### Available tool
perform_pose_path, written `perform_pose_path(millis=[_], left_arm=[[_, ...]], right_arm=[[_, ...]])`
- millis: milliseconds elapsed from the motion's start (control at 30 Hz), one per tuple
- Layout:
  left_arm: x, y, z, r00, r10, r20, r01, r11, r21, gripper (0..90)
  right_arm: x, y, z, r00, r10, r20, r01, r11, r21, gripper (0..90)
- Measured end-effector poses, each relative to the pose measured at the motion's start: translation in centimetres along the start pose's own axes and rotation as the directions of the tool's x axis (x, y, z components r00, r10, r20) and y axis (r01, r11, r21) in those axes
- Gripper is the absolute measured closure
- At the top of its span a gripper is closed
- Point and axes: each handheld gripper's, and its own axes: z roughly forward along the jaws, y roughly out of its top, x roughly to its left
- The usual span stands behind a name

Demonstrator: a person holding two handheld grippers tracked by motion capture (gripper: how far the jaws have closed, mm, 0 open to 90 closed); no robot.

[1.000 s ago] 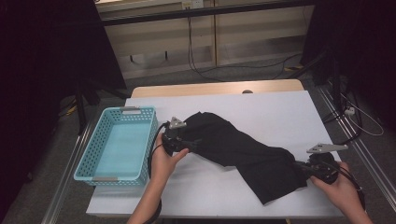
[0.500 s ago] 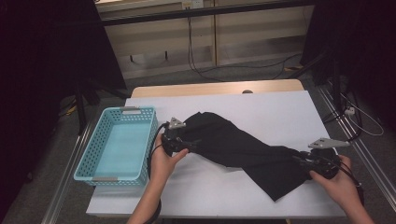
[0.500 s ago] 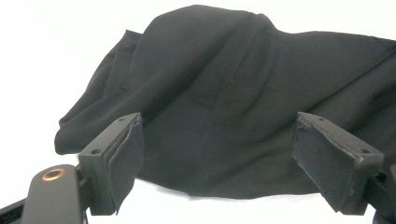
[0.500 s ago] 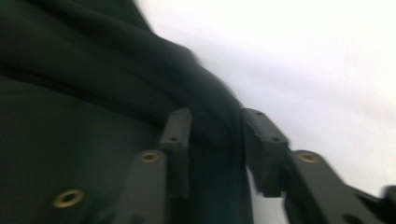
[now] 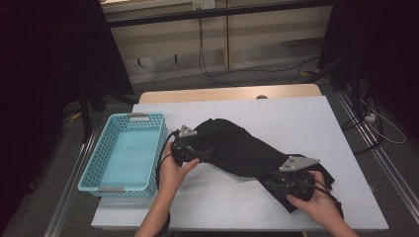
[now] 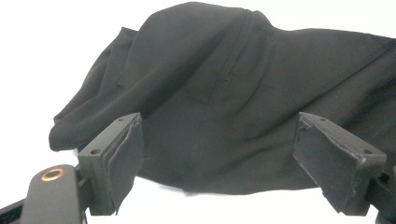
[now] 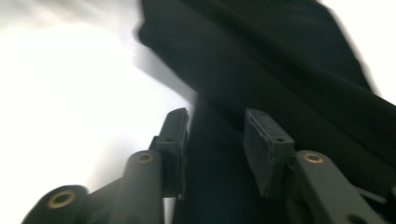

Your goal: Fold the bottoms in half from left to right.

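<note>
right gripper [image 5: 291, 185] slid left along black garment [image 5: 247, 150], jaws parted then closing; cloth end bunched.

Black garment [image 5: 247, 150], crumpled (loosely), across white table [image 5: 306, 118]

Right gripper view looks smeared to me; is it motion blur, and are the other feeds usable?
Right gripper view: streaked blur, table blown out white, black garment nearly featureless. Left gripper view: sharp, folds in the garment readable, though the table behind is overexposed. High view: evenly lit over the table, dark surroundings, the right hand-held gripper hard to separate from the black cloth.
</note>
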Motion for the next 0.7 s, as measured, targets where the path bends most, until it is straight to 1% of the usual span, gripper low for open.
perform_pose_path(millis=[67, 100, 133, 200, 233, 267, 300, 400, 433, 500, 567, 633, 700], left_arm=[[0.1, 0.0, -0.1, 1.0000, 0.000, 0.002, 0.000, 1.0000, 0.000, 16.5], [0.1, 0.0, -0.1, 1.0000, -0.001, 0.001, 0.001, 1.0000, -0.001, 16.4], [0.1, -0.1, -0.1, 1.0000, -0.001, 0.001, 0.001, 1.0000, -0.002, 16.2], [0.1, -0.1, -0.2, 1.0000, -0.003, 0.005, 0.003, 1.0000, 0.000, 15.9], [0.1, -0.1, -0.2, 1.0000, -0.001, 0.001, 0.001, 1.0000, -0.002, 15.8], [0.1, -0.1, -0.2, 1.0000, 0.000, 0.000, 0.000, 1.0000, -0.002, 15.7], [0.1, -0.1, -0.2, 1.0000, 0.000, 0.000, 0.000, 1.0000, -0.002, 15.6], [0.0, -0.2, -0.2, 1.0000, 0.000, 0.001, 0.000, 1.0000, -0.002, 15.5], [0.0, -0.2, -0.2, 1.0000, 0.004, 0.002, -0.004, 1.0000, 0.004, 15.4], [-0.2, -0.2, -0.1, 1.0000, -0.002, 0.005, 0.002, 1.0000, 0.002, 15.3], [-0.2, -0.2, -0.1, 1.0000, -0.005, 0.009, 0.004, 1.0000, 0.001, 15.3], [-0.2, -0.2, -0.2, 1.0000, -0.001, 0.005, 0.001, 1.0000, 0.002, 15.3], [-0.3, -0.3, -0.2, 1.0000, 0.000, 0.004, 0.000, 1.0000, 0.001, 15.2]], right_arm=[[0.5, 0.3, 0.8, 0.9999, -0.011, -0.011, 0.011, 1.000, 0.006, 61.7], [0.7, 0.3, 1.2, 0.9997, -0.022, -0.014, 0.022, 1.000, 0.020, 61.2], [0.8, 0.3, 1.6, 0.9995, -0.030, -0.007, 0.031, 0.999, 0.033, 59.9], [0.7, 0.2, 2.3, 0.9992, -0.037, -0.012, 0.038, 0.998, 0.048, 56.8], [0.6, 0.2, 2.4, 0.9986, -0.051, -0.010, 0.052, 0.998, 0.046, 57.8], [0.5, 0.2, 2.5, 0.9976, -0.068, 0.007, 0.068, 0.997, 0.045, 59.2], [0.4, 0.2, 2.6, 0.9965, -0.079, 0.029, 0.077, 0.995, 0.063, 57.8], [-0.1, 0.0, 2.6, 0.9980, -0.060, 0.017, 0.060, 0.997, 0.044, 60.3], [0.0, 0.0, 2.7, 0.9977, -0.065, 0.021, 0.064, 0.997, 0.041, 60.5], [0.1, 0.0, 2.7, 0.9970, -0.071, 0.030, 0.070, 0.996, 0.048, 62.0], [0.1, 0.3, 2.7, 0.9968, -0.075, 0.029, 0.072, 0.995, 0.069, 67.1], [0.0, 0.4, 2.7, 0.9966, -0.077, 0.027, 0.075, 0.995, 0.072, 75.5], [-0.4, 0.3, 2.6, 0.9962, -0.082, 0.029, 0.080, 0.995, 0.063, 84.0]])
